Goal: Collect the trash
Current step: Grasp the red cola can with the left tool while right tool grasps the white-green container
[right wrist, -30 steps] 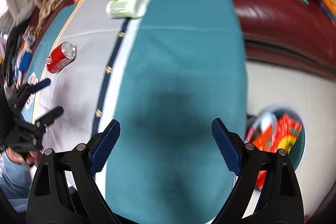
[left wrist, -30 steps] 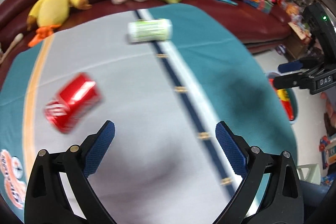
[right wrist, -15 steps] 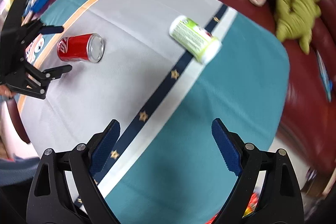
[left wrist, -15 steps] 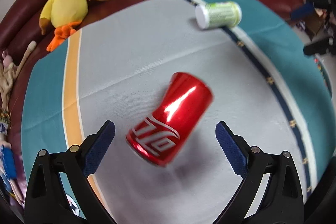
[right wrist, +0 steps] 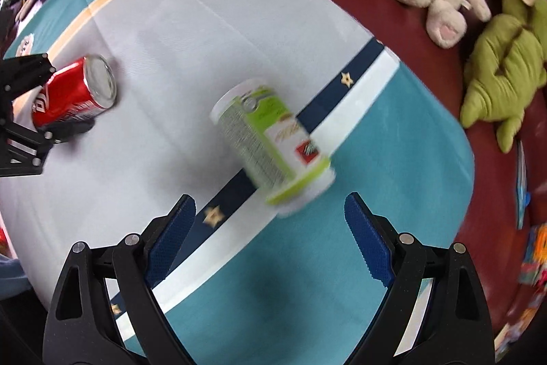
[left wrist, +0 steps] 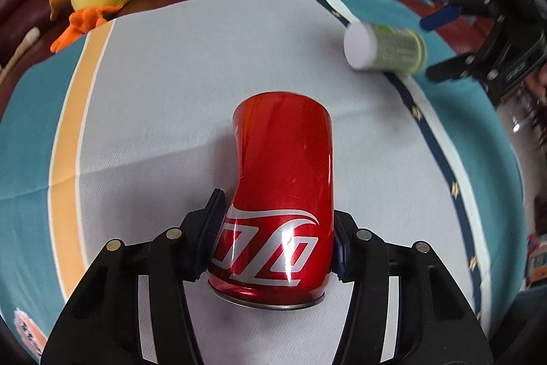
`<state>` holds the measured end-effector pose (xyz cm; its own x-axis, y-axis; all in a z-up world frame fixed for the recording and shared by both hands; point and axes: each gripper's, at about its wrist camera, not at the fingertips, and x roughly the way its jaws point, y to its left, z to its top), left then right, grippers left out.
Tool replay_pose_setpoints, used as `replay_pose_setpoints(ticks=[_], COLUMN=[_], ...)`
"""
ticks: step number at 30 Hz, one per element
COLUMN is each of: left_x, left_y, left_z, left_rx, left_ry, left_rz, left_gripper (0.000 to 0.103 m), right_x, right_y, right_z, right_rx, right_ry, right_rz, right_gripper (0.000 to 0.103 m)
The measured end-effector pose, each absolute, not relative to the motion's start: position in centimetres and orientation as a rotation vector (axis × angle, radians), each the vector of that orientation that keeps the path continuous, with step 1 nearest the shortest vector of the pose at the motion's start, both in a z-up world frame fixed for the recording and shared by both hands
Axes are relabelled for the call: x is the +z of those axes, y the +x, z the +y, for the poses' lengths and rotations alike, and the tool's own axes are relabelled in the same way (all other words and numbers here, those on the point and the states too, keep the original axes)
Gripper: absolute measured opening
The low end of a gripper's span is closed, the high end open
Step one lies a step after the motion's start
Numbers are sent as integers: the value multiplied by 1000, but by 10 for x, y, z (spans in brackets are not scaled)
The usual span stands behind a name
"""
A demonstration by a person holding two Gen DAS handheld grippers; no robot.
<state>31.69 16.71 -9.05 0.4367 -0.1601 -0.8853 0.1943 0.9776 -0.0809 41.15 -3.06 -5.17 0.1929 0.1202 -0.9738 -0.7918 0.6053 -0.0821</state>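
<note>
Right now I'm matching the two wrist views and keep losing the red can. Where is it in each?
Left wrist view: the red can lies bottom centre, lengthwise between the left gripper pads.
Right wrist view: the red can sits at the far left edge, silver end showing, in that same gripper.
Shared landmark: the green canister lying across the navy star stripe.

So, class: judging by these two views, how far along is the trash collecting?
Nothing looks collected yet. In hand: the left hand-held gripper has just closed on the red can. Left: the green canister lies loose ahead of the open right hand-held gripper.
</note>
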Motion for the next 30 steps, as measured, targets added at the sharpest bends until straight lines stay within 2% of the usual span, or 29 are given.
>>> replay_pose_setpoints(ticks=[6,9,11,12,13,15,16,17,30], left_x=[-88,-89,-90,-90,-91,-91,-91,-91,-81], left_y=[331,338,340,341,342,342,342,342,300], left_z=[164,162,159,157,156,155,154,154,116], left_rx=[-216,-208,-203,-195,-191,-185,-179,-170,-150], left_ry=[-3,4,12,21,24,23,22,24,26], left_rz=[1092,1094,1092,1092,1088,1078,1075,1070,1070], left_gripper=[55,59,64,66,66,65,55,53,52], right_x=[-72,-81,-88,-91,-92,-91,-90,-90,-71], right_y=[431,434,432,431,429,424,421,417,353], right_z=[-12,-9,-12,-15,-17,-23,-27,-30,-99], right_rx=[781,785,781,768,761,743,727,713,631], right_ry=[-731,-713,-692,-677,-652,-609,-584,-565,-114], right_rz=[1189,1168,1170,1181,1189,1199,1207,1216,1306], right_gripper=[85,83,71,59,56,55,55,55,53])
